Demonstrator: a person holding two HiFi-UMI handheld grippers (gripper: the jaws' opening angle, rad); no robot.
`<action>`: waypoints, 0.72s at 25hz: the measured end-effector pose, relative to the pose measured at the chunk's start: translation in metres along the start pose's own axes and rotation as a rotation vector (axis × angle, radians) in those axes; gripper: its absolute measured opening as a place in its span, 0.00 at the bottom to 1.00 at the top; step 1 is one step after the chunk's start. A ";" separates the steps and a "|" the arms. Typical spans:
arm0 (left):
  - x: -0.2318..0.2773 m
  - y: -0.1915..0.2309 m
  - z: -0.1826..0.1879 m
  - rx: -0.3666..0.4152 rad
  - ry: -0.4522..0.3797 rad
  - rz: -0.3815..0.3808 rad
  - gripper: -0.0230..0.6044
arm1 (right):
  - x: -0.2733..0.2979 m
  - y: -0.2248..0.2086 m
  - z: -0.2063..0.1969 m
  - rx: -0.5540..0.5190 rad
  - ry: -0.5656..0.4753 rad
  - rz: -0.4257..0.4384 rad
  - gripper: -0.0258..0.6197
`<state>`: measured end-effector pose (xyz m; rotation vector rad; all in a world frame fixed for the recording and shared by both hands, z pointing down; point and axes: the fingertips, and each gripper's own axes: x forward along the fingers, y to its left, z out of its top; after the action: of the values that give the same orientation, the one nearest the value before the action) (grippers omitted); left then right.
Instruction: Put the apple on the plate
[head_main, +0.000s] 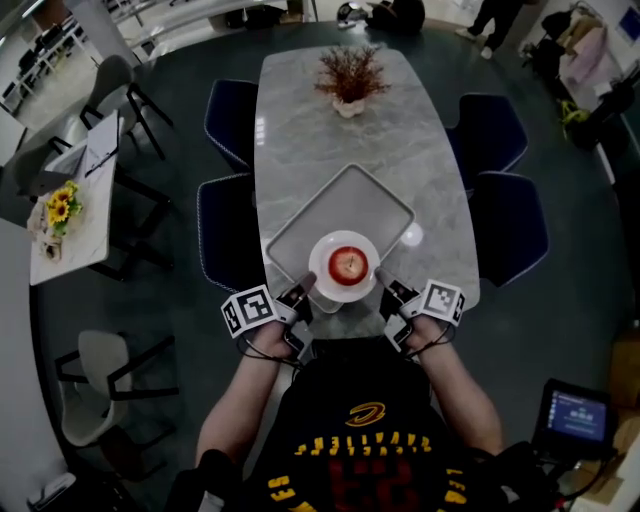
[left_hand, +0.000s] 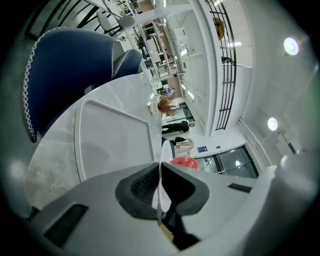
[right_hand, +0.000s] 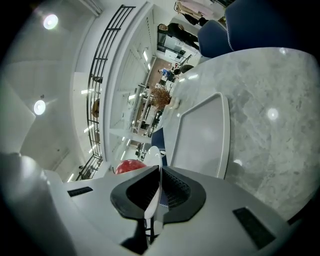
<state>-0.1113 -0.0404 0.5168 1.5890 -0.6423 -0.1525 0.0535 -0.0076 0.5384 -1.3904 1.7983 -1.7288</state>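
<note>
Between the two grippers: apple (head_main: 348, 264), red, seated at centre of plate (head_main: 322, 262), white and round. Plate seen edge-on in both gripper views, rim running straight into each set of jaws, apple bulging just beyond the pads.

Left gripper (head_main: 303, 293): closed on plate rim at its own side, pads pressing both faces of the thin edge. Right gripper (head_main: 390, 292): likewise clamped, on the opposite rim, facing the left one across the plate. Plate carried between the two, roughly level.

Ahead of the jaws and under the plate's far part: tray (head_main: 350, 200), pale, rectangular with rounded corners, set diagonally, near corner below the plate. Contact between plate and tray not determinable.

Beneath tray: table (head_main: 300, 130), grey marble-look top. Farther ahead of both grippers, well apart from the tray: small vase of dried plant (head_main: 350, 78).

Outboard of left gripper: dark blue chairs (head_main: 228, 225). Outboard of right gripper: two more of the same.
</note>
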 end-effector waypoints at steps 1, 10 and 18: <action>0.002 0.001 0.001 -0.003 0.004 0.000 0.07 | 0.001 0.000 0.001 0.001 -0.002 -0.003 0.08; 0.032 0.011 0.011 0.001 -0.006 0.028 0.07 | 0.021 -0.017 0.028 -0.004 0.045 -0.002 0.08; 0.060 0.033 0.028 0.003 -0.056 0.101 0.07 | 0.057 -0.037 0.054 -0.029 0.129 0.004 0.08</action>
<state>-0.0844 -0.0940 0.5606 1.5559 -0.7645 -0.1213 0.0816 -0.0777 0.5806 -1.3126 1.8984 -1.8362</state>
